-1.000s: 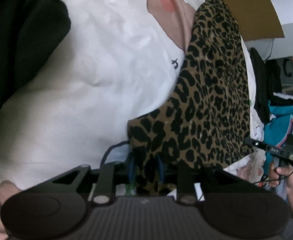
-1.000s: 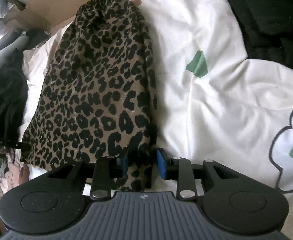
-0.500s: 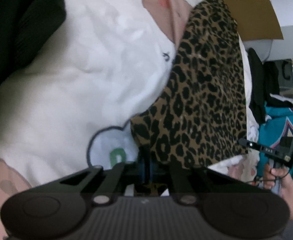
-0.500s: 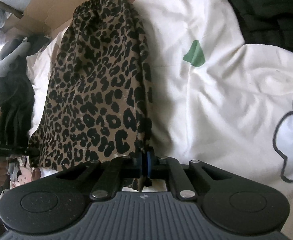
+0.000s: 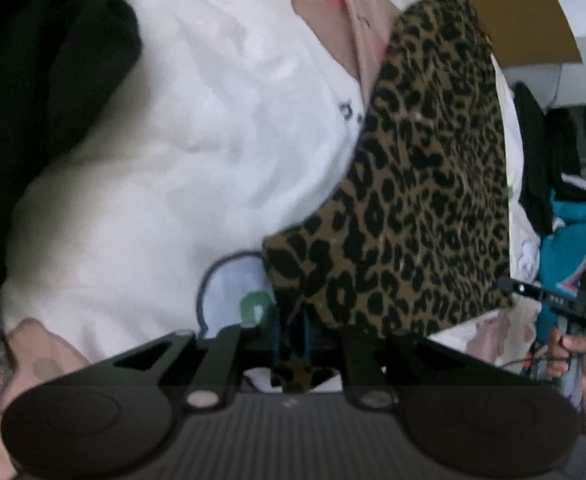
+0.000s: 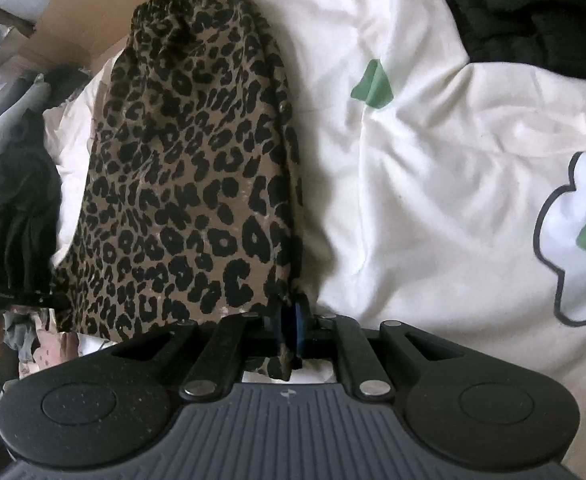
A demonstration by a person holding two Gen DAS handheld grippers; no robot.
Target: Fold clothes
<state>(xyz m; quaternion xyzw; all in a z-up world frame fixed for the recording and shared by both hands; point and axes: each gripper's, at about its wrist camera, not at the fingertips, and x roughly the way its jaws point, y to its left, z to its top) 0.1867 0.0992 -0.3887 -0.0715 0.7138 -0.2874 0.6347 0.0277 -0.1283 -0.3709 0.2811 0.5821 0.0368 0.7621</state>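
Left hand-held gripper (image 5: 293,338) pinches one near corner of the leopard-print garment (image 5: 421,184), cloth between its blue pads, jaws easing apart slightly. Right hand-held gripper (image 6: 291,330) is clenched on the other near corner, jaws also easing apart. Garment lies spread on the white bedding (image 6: 433,168), running from 6 toward 12 o'clock. Black clothing (image 6: 533,12) at 1 o'clock; cardboard box (image 5: 513,12) beyond.

left view motion-blurred, leopard-print garment (image 5: 425,200) hem hidden behind jaws, black clothing (image 6: 533,12) cut off
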